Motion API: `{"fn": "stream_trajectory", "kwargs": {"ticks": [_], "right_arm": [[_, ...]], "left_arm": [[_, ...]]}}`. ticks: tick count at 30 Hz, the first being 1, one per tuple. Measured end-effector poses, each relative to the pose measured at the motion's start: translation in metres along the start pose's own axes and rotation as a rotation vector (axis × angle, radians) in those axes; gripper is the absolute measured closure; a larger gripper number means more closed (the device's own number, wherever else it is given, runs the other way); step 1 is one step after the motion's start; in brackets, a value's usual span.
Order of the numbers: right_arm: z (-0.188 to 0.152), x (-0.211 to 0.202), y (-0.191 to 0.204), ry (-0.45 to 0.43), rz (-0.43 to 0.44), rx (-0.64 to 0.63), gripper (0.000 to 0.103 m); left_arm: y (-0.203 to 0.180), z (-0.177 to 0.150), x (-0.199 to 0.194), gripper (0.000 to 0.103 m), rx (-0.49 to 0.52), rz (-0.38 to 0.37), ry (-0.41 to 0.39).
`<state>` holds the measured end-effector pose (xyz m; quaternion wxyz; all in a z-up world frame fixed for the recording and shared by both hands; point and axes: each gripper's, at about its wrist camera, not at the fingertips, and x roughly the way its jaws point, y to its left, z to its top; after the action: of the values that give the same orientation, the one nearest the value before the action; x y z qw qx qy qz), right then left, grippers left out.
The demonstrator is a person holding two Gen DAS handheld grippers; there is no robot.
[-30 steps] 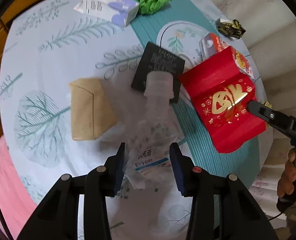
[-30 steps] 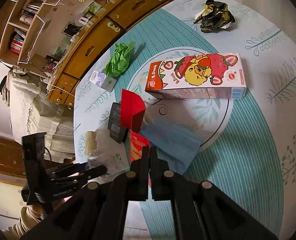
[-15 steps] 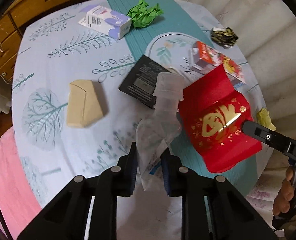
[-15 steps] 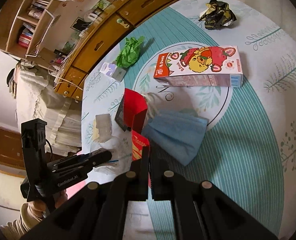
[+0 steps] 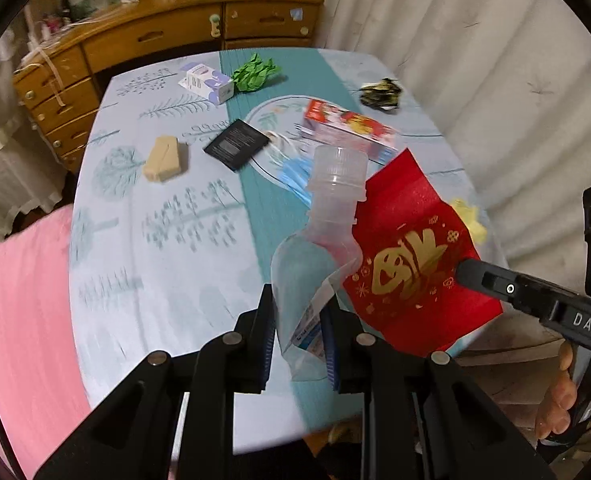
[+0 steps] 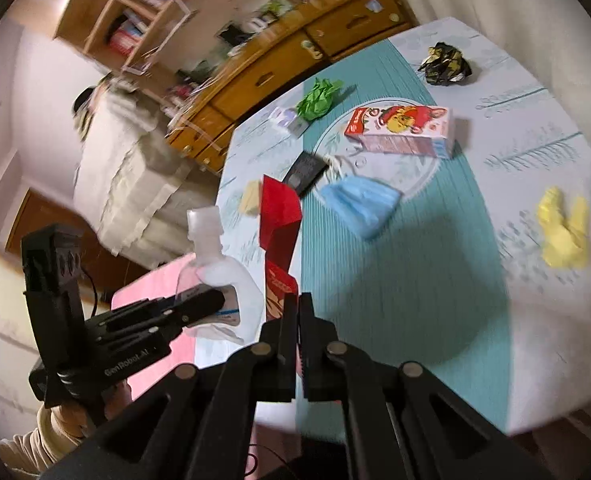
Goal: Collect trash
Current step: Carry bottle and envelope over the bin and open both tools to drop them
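Observation:
My left gripper (image 5: pixel 300 336) is shut on a clear plastic refill pouch (image 5: pixel 315 256) with a wide cap, held up above the near table edge; it also shows in the right wrist view (image 6: pixel 215 276). My right gripper (image 6: pixel 297 320) is shut on a red envelope (image 6: pixel 279 232) with gold print, held beside the pouch; the envelope also shows in the left wrist view (image 5: pixel 419 268). Left on the table: a blue face mask (image 6: pixel 359 204), a strawberry carton (image 6: pixel 403 132), a black packet (image 6: pixel 305 172), green crumpled paper (image 6: pixel 319 98), a yellow wad (image 6: pixel 563 232).
The table (image 5: pixel 167 240) has a pale cloth with a teal runner. A tan folded packet (image 5: pixel 163 158), a small white-purple box (image 5: pixel 205 82) and a black-gold crumpled wrapper (image 5: pixel 381 94) lie on it. A wooden dresser (image 5: pixel 167 36) stands behind, curtains right, pink fabric (image 5: pixel 19 320) left.
My left gripper closed on the pouch and lifted it off the table. Both grippers rose and pulled back toward the near edge, the right one carrying the red envelope.

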<state>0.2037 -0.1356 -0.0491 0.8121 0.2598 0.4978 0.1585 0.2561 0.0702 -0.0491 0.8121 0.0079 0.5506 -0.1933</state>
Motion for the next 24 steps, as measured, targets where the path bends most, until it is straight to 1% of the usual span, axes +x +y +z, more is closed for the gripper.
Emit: {"fn": "stream_trajectory", "kwargs": {"ticks": [2, 6, 10, 14, 19, 22, 24], "right_arm": [[-0.024, -0.023, -0.008, 0.007, 0.005, -0.027, 0.102], [-0.068, -0.058, -0.029, 0.032, -0.002, -0.049, 0.102], [-0.104, -0.077, -0.048, 0.073, -0.011, -0.018, 0.102], [-0.134, -0.089, -0.059, 0.099, -0.024, 0.004, 0.102], [-0.167, -0.081, -0.082, 0.123, -0.074, 0.072, 0.102], [-0.189, -0.062, -0.098, 0.141, -0.131, 0.095, 0.102], [-0.205, -0.038, -0.113, 0.151, -0.178, 0.102, 0.102]], "left_arm": [[-0.02, -0.028, -0.013, 0.084, -0.02, 0.007, -0.02], [-0.059, -0.081, -0.023, 0.084, -0.053, 0.01, -0.027], [-0.091, -0.123, -0.025, 0.084, -0.043, 0.024, 0.023], [-0.115, -0.151, -0.024, 0.084, -0.008, 0.043, 0.059], [-0.129, -0.18, -0.006, 0.084, 0.027, 0.061, 0.094], [-0.125, -0.201, 0.027, 0.084, 0.017, 0.056, 0.131], [-0.121, -0.213, 0.05, 0.084, 0.012, 0.056, 0.139]]}}
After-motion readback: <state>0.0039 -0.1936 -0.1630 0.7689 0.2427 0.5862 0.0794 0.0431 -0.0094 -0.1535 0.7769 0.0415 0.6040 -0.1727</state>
